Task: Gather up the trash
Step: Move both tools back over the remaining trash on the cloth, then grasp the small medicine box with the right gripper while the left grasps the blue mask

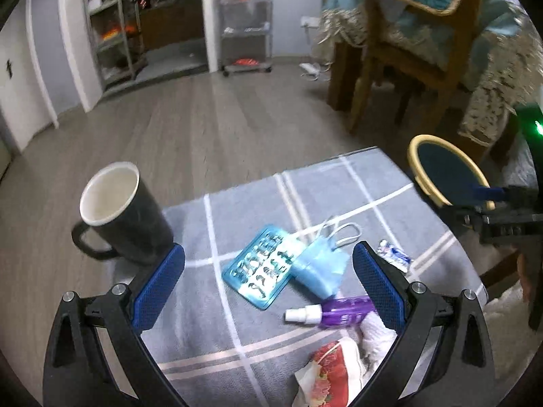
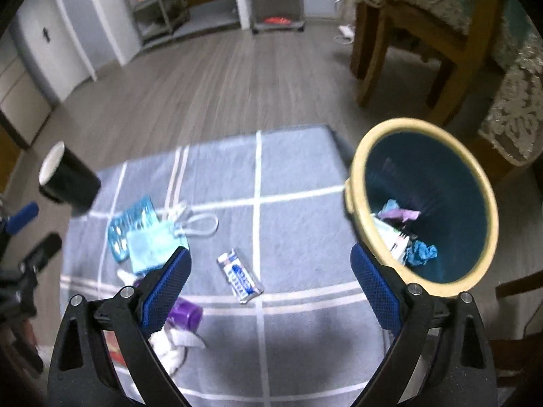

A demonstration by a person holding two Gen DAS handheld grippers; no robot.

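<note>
On the grey checked tablecloth (image 1: 258, 332) lie a blue face mask (image 1: 320, 266), a teal blister pack (image 1: 259, 269), a purple spray bottle (image 1: 334, 310), a white-blue wrapper (image 2: 240, 276), crumpled white tissue (image 1: 375, 330) and a red-patterned wrapper (image 1: 331, 374). My left gripper (image 1: 268, 271) is open above the mask and blister pack. My right gripper (image 2: 269, 276) is open above the wrapper. The dark bin with a yellow rim (image 2: 422, 203) stands to the right of the table and holds several scraps.
A black mug (image 1: 118, 213) stands at the table's left edge. Wooden chairs (image 1: 407, 61) and a draped table stand beyond the bin. Wire shelves (image 1: 246, 20) line the far wall across the wooden floor.
</note>
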